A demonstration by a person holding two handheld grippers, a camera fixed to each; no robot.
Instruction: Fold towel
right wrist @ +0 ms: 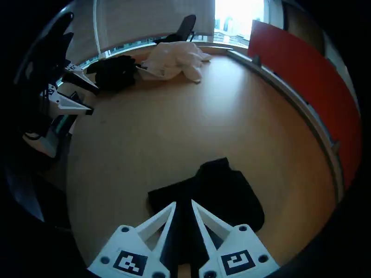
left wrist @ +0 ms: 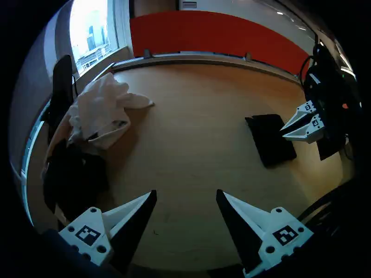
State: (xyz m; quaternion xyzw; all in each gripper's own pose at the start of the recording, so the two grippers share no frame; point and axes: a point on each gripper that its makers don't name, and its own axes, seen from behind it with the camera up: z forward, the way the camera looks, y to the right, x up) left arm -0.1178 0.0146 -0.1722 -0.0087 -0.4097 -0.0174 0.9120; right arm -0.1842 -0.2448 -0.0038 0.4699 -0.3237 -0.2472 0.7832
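- Right tool [right wrist: 184, 204] nearly pressed together over near edge of black towel [right wrist: 222, 190]; actual pinch impossible to tell.
- Left tool [left wrist: 185, 194] spread, empty, above bare worktop [left wrist: 195, 106], well apart from towel.
- Risk of dragging or bunching if lifted single-handed.

the near edge of the black towel [right wrist: 227, 194] is hidden behind the right gripper [right wrist: 183, 203], so whether its narrow-set jaws pinch the cloth cannot be told. well apart from the towel, the dark heap [left wrist: 74, 178] is too shadowed to make out, its outer side lost in darkness.
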